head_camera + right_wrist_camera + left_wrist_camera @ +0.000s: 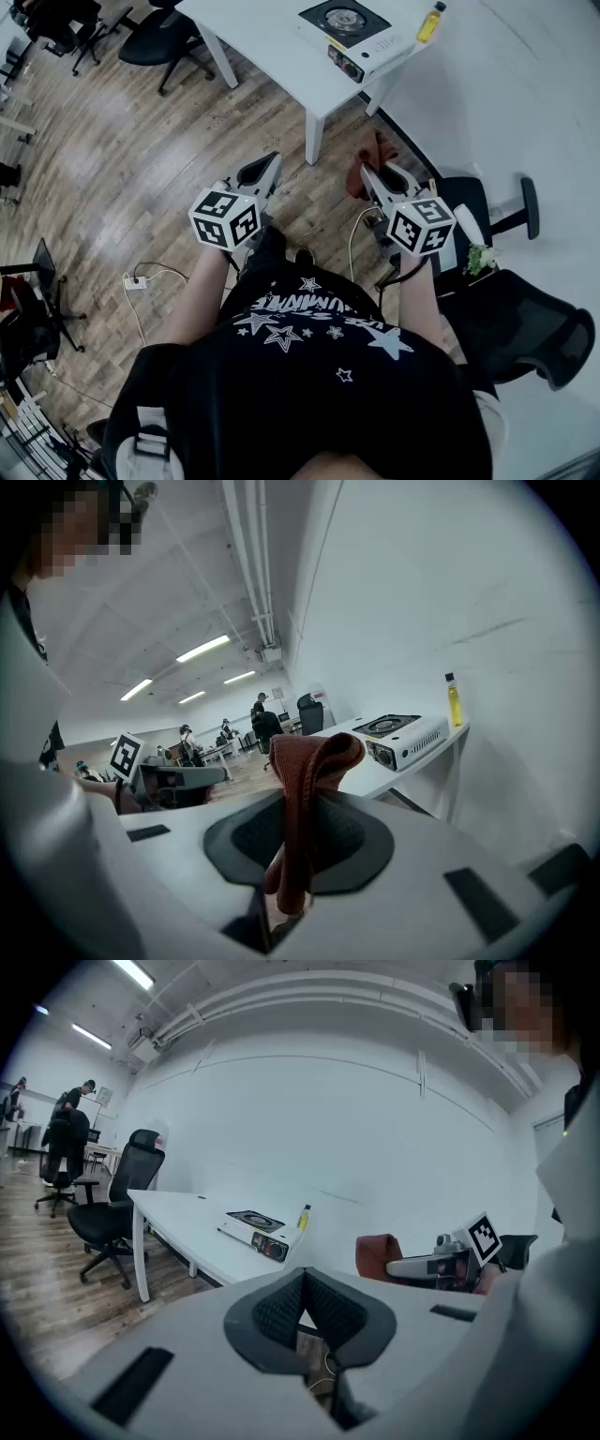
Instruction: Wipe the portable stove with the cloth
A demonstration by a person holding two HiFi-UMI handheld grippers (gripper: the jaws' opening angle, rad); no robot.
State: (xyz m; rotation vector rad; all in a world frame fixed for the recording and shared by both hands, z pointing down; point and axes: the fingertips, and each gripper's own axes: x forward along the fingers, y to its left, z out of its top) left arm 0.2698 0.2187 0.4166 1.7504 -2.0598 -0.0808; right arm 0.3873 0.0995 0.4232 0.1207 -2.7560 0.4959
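The white portable stove [356, 34] with a black burner sits on the white table [272, 47], far ahead of both grippers. My right gripper [373, 174] is shut on a reddish-brown cloth [359, 176], which sticks up folded between the jaws in the right gripper view as the cloth [306, 785]. My left gripper [266, 167] is held level beside it, its jaws together with nothing between them. Both are held in the air over the wooden floor, short of the table. The stove [255, 1232] shows in the left gripper view, and the stove [405, 738] in the right gripper view.
A yellow bottle [429, 22] stands by the stove at the table's corner. A table leg [314, 137] is straight ahead. A black office chair [511, 323] is close on my right, others [159, 42] at the far left. A power strip and cable [137, 281] lie on the floor.
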